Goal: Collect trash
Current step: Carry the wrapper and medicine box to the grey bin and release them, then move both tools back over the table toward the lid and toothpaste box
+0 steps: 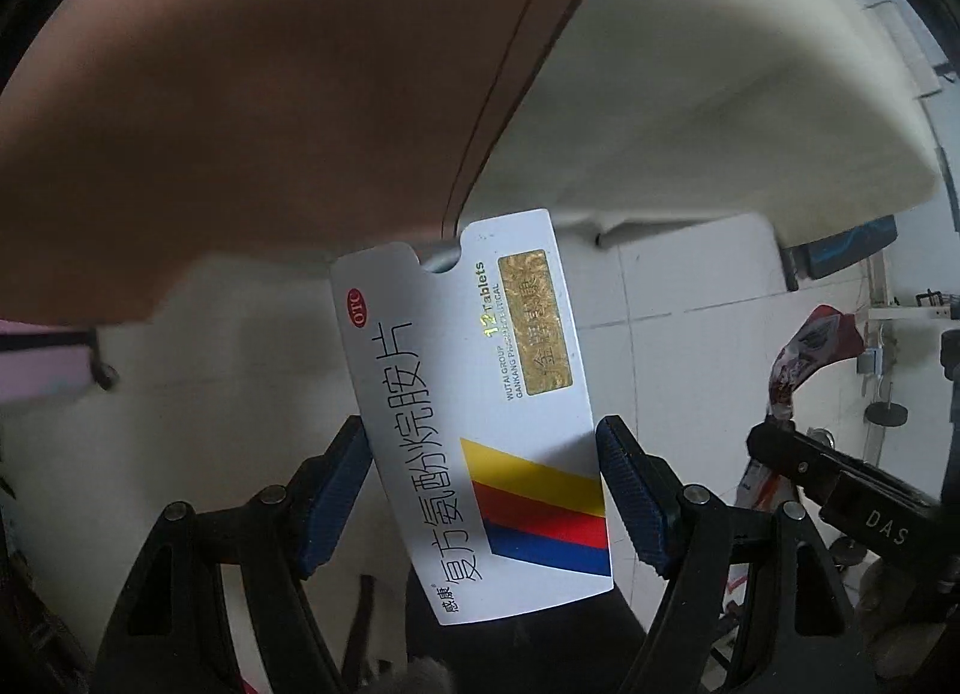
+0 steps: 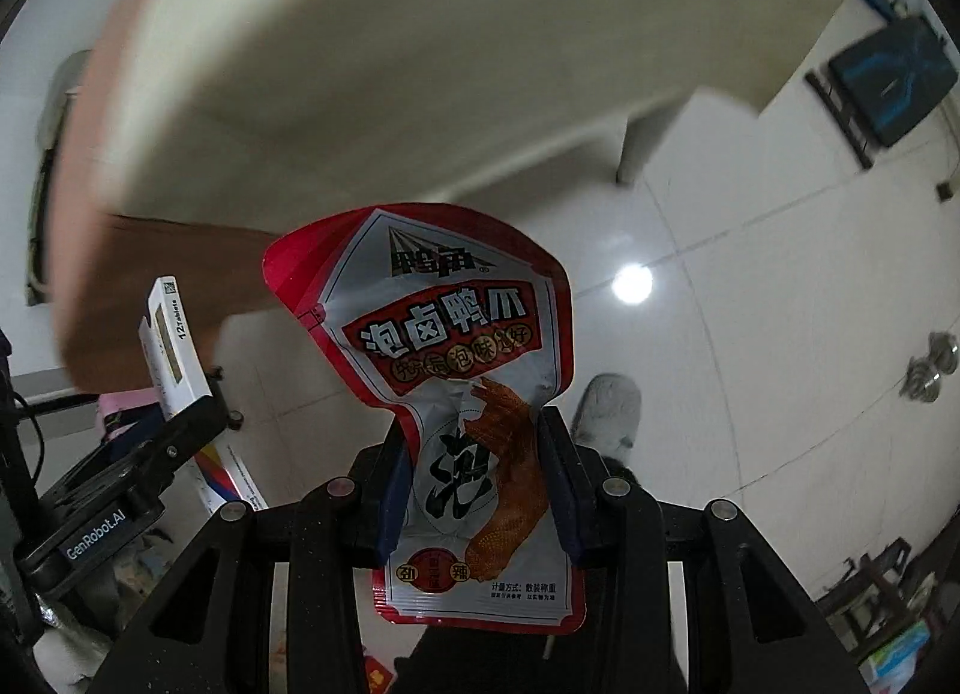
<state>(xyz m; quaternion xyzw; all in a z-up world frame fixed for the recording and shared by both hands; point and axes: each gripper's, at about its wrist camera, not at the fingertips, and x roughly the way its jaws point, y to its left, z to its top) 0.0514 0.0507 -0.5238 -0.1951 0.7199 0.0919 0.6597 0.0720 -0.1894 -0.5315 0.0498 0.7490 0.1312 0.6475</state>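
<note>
Left gripper (image 1: 480, 490): both blue-padded fingers (image 1: 336, 490) are pressed against the long edges of a white medicine box (image 1: 474, 424), pinching it across its width. The box's long axis runs forward along the fingers, away from the camera, leaning slightly left at the far end. Its notched end points away from the gripper; the end with yellow, red and blue stripes lies nearest the camera. The printed face is turned toward the lens.

Right gripper (image 2: 474, 484): its fingers (image 2: 561, 484) clamp a red-and-silver snack packet (image 2: 447, 394) at its narrowed waist. The packet's long axis also runs forward along the fingers. The broad red-bordered top points away from the gripper and curls over at its upper left; the bottom seam lies nearest the camera.

Relative to the medicine box: the snack packet is to its right, apart from it, held at a similar height. A cream-coloured table (image 1: 690, 112) with a brown edge band spans above and beyond the box. White floor tiles (image 2: 750, 334) lie behind both items
</note>
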